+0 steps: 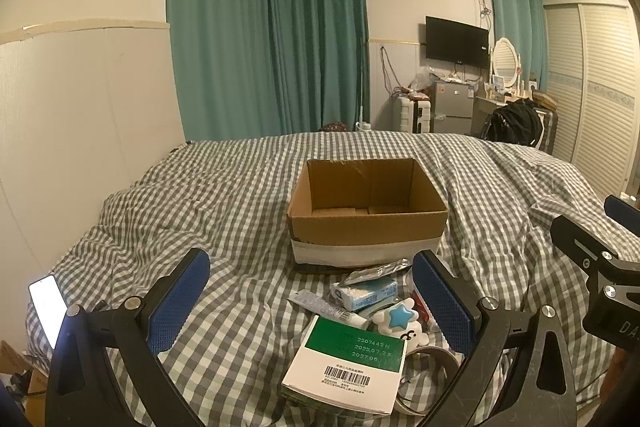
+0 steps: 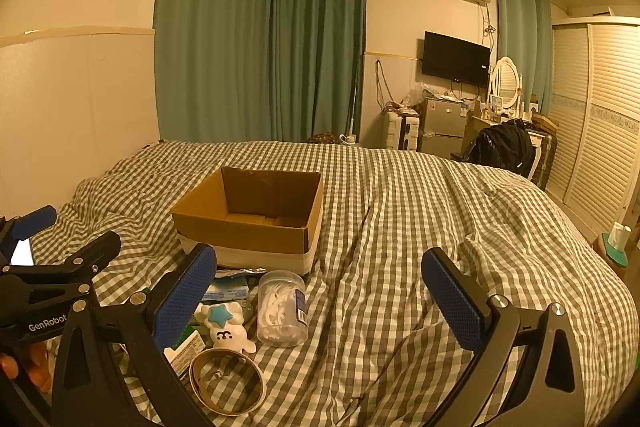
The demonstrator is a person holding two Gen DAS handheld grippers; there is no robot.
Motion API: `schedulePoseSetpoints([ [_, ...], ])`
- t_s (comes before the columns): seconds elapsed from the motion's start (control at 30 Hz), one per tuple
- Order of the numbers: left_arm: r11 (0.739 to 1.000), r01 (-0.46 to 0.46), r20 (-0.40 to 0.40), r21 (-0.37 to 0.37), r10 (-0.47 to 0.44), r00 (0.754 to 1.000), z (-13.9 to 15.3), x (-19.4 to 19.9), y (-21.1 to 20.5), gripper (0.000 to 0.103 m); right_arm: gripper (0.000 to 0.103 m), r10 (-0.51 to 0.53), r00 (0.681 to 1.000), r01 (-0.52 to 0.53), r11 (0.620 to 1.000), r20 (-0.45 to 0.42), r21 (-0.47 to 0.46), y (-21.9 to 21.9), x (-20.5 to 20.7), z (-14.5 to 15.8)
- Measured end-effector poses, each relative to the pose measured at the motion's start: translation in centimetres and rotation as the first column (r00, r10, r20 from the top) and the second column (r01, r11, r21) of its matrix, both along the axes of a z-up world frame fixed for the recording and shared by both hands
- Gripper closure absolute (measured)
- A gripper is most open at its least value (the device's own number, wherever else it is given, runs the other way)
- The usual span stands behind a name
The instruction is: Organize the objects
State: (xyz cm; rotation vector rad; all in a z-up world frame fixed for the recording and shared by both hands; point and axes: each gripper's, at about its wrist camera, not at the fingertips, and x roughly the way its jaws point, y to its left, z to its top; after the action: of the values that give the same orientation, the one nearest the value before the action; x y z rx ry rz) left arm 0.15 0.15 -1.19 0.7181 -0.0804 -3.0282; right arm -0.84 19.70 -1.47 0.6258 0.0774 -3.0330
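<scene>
Left wrist view: left gripper (image 1: 310, 301) jaws spread wide over the white-green box (image 1: 348, 363), holding nothing. Right gripper (image 2: 320, 297) jaws likewise wide apart, empty, above the bed (image 2: 400, 227).

Cardboard box (image 1: 367, 213) beyond small clutter (image 1: 360, 311)

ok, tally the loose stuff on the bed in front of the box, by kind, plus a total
Cartons: 2, green and white medicine box, blue pack
Foil sachet: 1
Tube: 1
Star toy: 1
Clear jar: 1
Tape ring: 1
Total: 7. The cardboard box holds none of them yet.
</scene>
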Motion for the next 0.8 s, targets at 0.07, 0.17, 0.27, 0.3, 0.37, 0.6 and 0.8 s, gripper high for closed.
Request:
schedulePoseSetpoints([
  [0.07, 1.000, 0.001, -0.001, -0.002, -0.001, 1.000, 0.1, 0.1, 0.0, 0.000, 0.000, 0.004, 1.000, -0.004, 1.000, -0.001, 0.002, -0.1, 0.0, 0.1],
  [0.17, 1.000, 0.005, 0.008, -0.001, -0.005, 1.000, 0.0, 0.1, 0.0, 0.000, 0.000, 0.011, 1.000, -0.011, 1.000, 0.006, 0.005, -0.1, 0.0, 0.2],
  [0.27, 1.000, 0.005, 0.022, -0.002, -0.005, 1.000, -0.2, 0.1, -0.1, 0.000, 0.000, 0.015, 1.000, -0.015, 1.000, 0.007, 0.009, 0.0, 0.1, 0.3],
  [0.3, 1.000, 0.004, 0.026, -0.004, -0.003, 1.000, -0.3, 0.1, -0.1, 0.000, 0.000, 0.017, 1.000, -0.017, 1.000, 0.007, 0.010, 0.0, 0.1, 0.4],
  [0.37, 1.000, 0.005, 0.037, -0.007, -0.005, 0.999, -0.3, 0.1, -0.1, 0.000, 0.000, 0.022, 1.000, -0.022, 1.000, 0.011, 0.013, -0.1, 0.1, 0.5],
  [0.6, 0.999, 0.037, 0.116, -0.026, -0.034, 0.993, -2.4, 0.6, -0.3, 0.000, 0.000, 0.039, 0.999, -0.039, 0.999, 0.031, 0.018, -0.1, 0.3, 0.5],
  [0.8, 0.992, 0.126, 0.239, 0.010, -0.125, 0.963, -6.2, 1.0, -0.4, 0.000, 0.000, 0.062, 0.990, -0.065, 0.998, 0.130, 0.012, -0.1, -0.7, -1.7],
])
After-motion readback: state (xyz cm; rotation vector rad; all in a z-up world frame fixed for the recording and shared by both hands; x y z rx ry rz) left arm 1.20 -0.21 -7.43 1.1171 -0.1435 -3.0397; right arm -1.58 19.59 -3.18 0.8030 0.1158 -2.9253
